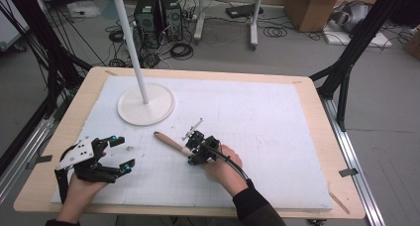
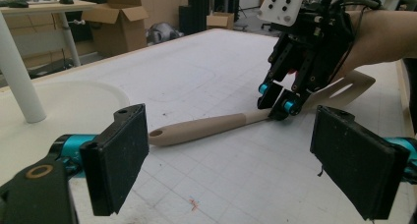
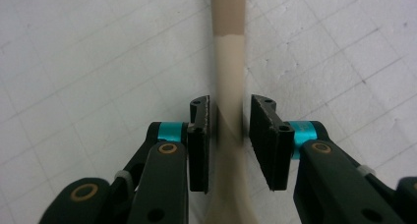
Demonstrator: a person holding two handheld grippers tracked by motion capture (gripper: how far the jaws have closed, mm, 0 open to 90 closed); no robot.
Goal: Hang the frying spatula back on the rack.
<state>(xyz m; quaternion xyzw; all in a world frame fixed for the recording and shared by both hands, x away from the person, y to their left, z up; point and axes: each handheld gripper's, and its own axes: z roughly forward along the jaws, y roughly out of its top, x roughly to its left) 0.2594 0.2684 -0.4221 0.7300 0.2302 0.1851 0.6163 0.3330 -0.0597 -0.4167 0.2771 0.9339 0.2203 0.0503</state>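
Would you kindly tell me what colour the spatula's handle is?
The spatula's handle is tan brown, its neck paler beige; clearest in the left gripper view.

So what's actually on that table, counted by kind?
Spatula: 1
White pole stand: 1
Handheld grippers: 2, left gripper open, right gripper closing around the spatula's neck
Total: 4

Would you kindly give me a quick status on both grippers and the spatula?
Right gripper closing around spatula neck, small gap on one side. Left gripper open, idle. Spatula flat on mat; white stand well apart.
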